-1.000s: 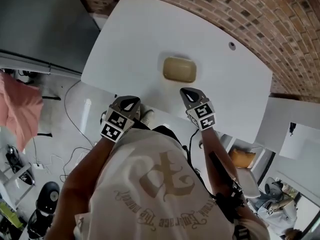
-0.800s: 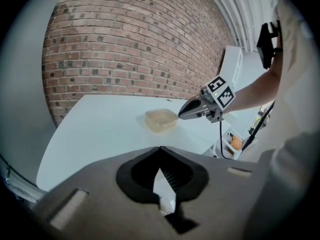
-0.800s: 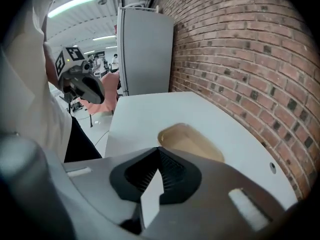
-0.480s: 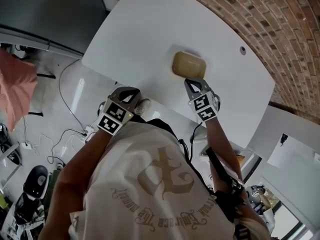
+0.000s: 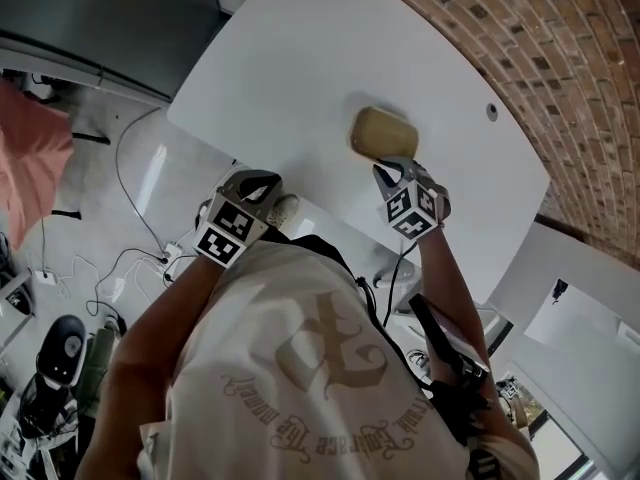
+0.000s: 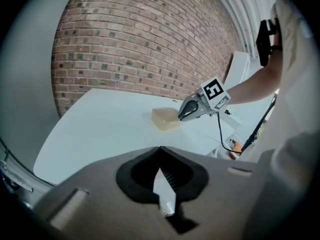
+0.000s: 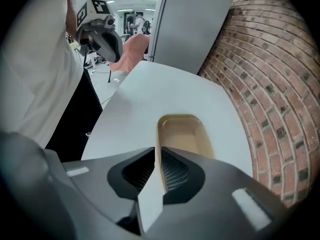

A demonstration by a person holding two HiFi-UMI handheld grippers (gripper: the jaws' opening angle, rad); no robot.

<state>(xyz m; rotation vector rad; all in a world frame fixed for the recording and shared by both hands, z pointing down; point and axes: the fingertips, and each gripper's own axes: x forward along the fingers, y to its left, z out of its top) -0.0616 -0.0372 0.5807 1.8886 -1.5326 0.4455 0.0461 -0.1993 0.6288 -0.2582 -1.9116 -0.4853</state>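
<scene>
Jaws on the right gripper (image 7: 158, 151) are squeezed down to a thin slit, and the side wall of the tan container (image 7: 184, 134) runs right into that slit, so it's pinching the tub by its rim. The rest of the container sticks out ahead of the gripper. It's shallow, open on top and looks empty inside, though I can't tell whether its bottom rests on the white table (image 7: 165, 91) or is just off it. From the head view the container (image 5: 380, 131) sits toward the far side of the table (image 5: 300, 58), closer to the brick wall (image 5: 560, 48), with the right gripper (image 5: 385, 168) coming at it from the near side. The left gripper (image 6: 160, 151) has its jaws pressed together with nothing in them. It hangs around the table's near edge (image 5: 262, 178), well apart from the container, and in its own view you can see the right gripper (image 6: 200, 104) touching the tub (image 6: 164, 119).
</scene>
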